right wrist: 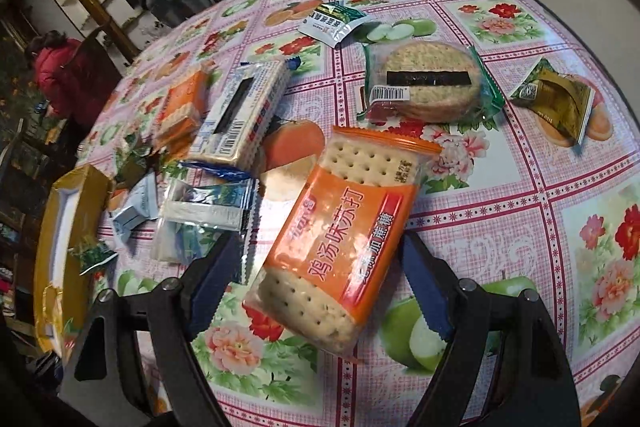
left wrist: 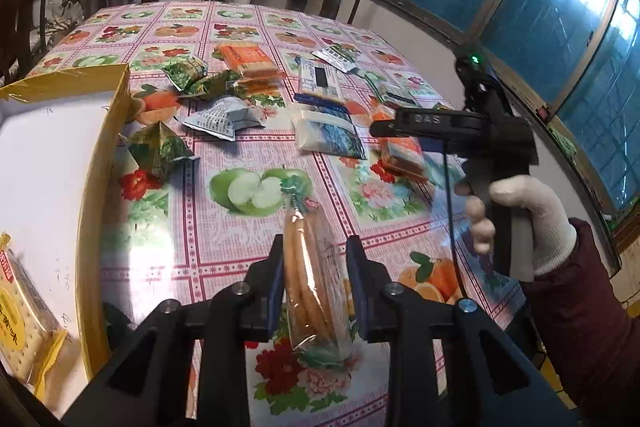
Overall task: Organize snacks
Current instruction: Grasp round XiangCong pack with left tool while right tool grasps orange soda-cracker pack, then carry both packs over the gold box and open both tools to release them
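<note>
A clear packet of biscuit sticks (left wrist: 310, 275) was clamped between the pads of the left gripper (left wrist: 316, 287) above the table's near edge, beside the gold-rimmed box (left wrist: 94, 211); it likely needed carrying leftward into that box. The right gripper (right wrist: 316, 275) was held apart astride an orange soda-cracker pack (right wrist: 340, 231), probably to be gripped next. The sticks looked slender and brittle.

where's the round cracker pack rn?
Right wrist view, upper right of centre: the round cracker pack lies flat on the tablecloth, beyond the orange cracker pack, left of a gold packet.
</note>
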A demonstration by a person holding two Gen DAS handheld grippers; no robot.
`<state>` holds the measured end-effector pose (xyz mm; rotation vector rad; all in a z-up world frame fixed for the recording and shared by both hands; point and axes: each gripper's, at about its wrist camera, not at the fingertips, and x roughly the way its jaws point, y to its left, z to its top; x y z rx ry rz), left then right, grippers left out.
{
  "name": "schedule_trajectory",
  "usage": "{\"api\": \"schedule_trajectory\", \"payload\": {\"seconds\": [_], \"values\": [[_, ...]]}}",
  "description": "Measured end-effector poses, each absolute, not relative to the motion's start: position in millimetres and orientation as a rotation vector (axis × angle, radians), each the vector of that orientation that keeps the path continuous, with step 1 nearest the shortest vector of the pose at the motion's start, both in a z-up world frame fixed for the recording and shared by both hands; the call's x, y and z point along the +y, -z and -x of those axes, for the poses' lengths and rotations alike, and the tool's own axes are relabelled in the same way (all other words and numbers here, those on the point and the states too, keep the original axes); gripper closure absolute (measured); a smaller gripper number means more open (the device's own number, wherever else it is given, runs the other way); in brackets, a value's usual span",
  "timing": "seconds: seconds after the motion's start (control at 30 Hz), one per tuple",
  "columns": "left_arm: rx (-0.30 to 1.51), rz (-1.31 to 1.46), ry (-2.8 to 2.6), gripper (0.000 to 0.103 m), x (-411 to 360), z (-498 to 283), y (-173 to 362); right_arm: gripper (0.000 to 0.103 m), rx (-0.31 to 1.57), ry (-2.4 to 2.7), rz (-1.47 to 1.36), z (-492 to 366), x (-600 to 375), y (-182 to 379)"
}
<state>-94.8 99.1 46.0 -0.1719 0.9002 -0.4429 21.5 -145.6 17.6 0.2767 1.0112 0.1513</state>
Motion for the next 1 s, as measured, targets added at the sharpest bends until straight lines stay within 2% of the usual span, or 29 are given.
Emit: {"api": "schedule_trajectory", "payload": {"seconds": [0.07,0.13,0.33,0.4,0.6,0.63,0.8,1.0], "values": [[0.909,0.139,0.462,0.039,97,103,-44,0.022,1.019,-0.109,-0.204,-25,-134,-16],[0.911,0.091,0.459,0.033,93,108,-42,0.042,1.007,-0.065,-0.129,-24,-127,-16],[1.005,0.059,0.409,0.031,78,93,-19,0.047,0.982,-0.100,-0.084,-3,-127,-14],[0.996,0.007,0.365,0.024,65,89,-17,0.047,0.975,-0.109,-0.089,7,-130,-14],[0.981,-0.238,0.335,0.021,14,93,-10,0.048,0.969,-0.158,-0.152,28,-148,-15],[0.986,-0.229,0.344,0.027,15,92,-9,0.048,0.966,-0.165,-0.158,31,-150,-16],[0.975,-0.150,0.340,0.027,30,92,-13,0.049,0.929,-0.215,-0.191,49,-155,-21],[0.881,0.045,0.344,0.027,80,109,-61,0.050,0.885,-0.276,-0.209,66,-151,-36]]}}
